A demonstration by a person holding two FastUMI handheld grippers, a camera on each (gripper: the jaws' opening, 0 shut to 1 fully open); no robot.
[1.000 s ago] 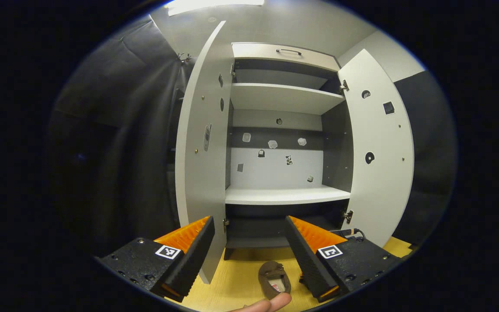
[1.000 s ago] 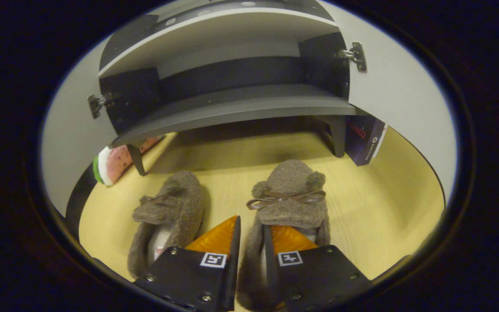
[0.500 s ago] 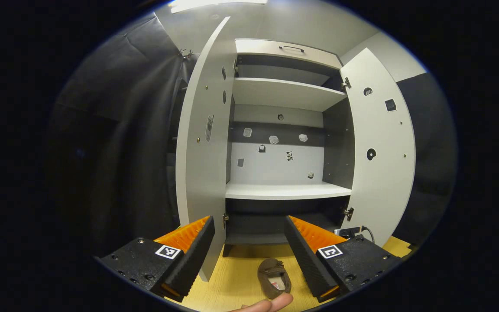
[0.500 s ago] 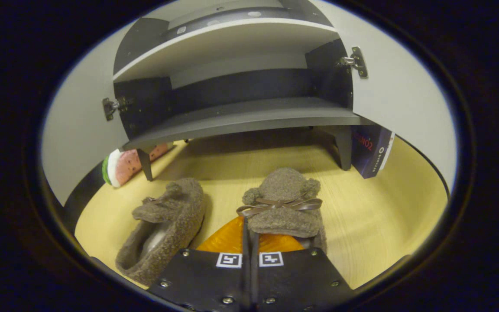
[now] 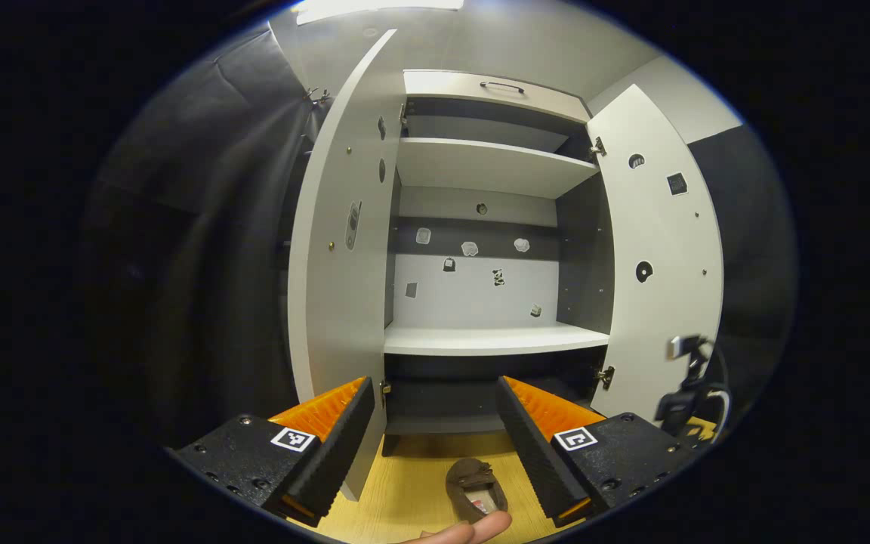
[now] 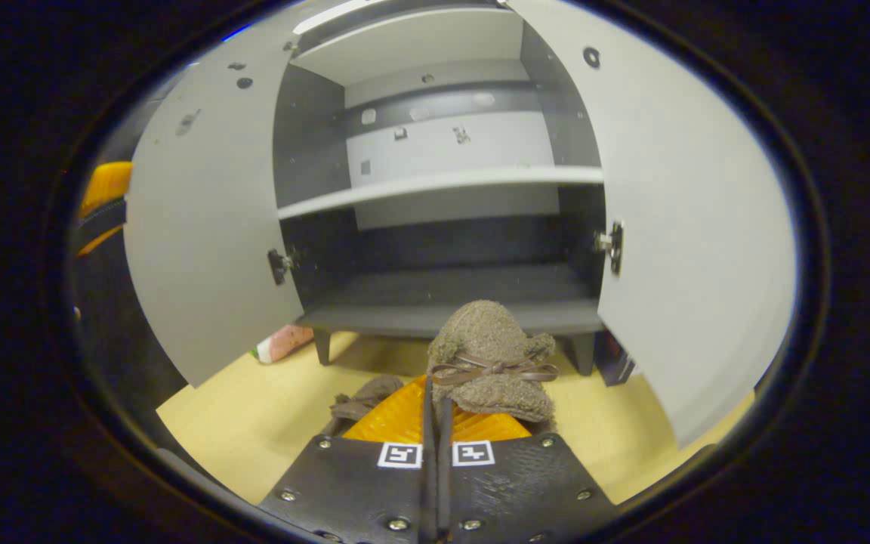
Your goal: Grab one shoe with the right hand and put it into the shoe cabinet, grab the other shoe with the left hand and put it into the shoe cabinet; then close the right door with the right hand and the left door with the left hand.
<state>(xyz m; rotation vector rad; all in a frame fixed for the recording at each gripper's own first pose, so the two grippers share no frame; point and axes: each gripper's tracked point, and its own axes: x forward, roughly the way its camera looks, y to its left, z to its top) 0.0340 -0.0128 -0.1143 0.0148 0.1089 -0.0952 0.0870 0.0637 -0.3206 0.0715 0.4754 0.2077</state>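
In the right gripper view, the right gripper [image 6: 435,408] was found closed, its fingers pressed together on the edge of a brown fleece slipper [image 6: 492,363], which was held clear of the wooden floor [image 6: 254,423]. The second slipper [image 6: 363,400] was seen lower down, just left of the fingers, on the floor. Beyond, the shoe cabinet [image 6: 442,181] stood with the left door [image 6: 201,249] and right door [image 6: 692,242] both open.

In the left gripper view, the left gripper [image 5: 435,423] was recorded wide open and holding nothing. A slipper [image 5: 473,491] lay on the floor between its fingers, before the open cabinet [image 5: 492,340].
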